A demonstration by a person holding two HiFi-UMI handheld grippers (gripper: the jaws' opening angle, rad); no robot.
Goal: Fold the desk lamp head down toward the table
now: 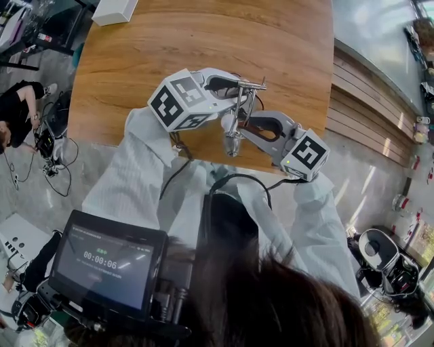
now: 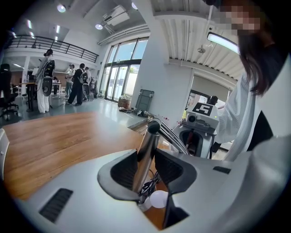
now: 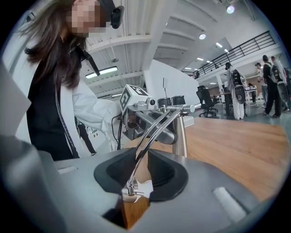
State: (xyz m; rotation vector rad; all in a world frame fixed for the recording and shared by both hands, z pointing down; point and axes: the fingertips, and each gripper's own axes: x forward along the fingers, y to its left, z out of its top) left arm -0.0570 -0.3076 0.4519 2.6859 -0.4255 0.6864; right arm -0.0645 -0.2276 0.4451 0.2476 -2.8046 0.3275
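A chrome desk lamp [image 1: 235, 129] stands near the front edge of the wooden table [image 1: 169, 47]. My left gripper [image 1: 229, 91] comes in from the left and is shut on the lamp's upright post [image 2: 144, 154], which fills the gap between the pads. My right gripper [image 1: 252, 127] comes from the right, shut on the lamp's thin curved arm [image 3: 152, 129]. That arm runs from the hinge [image 3: 182, 109] at the post's top down between the right jaws. A small white rounded part [image 3: 144, 187] of the lamp shows low behind the jaws. Each gripper faces the other across the lamp.
A white box [image 1: 114, 10] lies at the table's far left. The table's front edge [image 1: 203, 159] runs just below the lamp, with grey floor beyond. A tablet screen [image 1: 108, 261] hangs at my chest. Several people stand far off in the hall [image 2: 75, 84].
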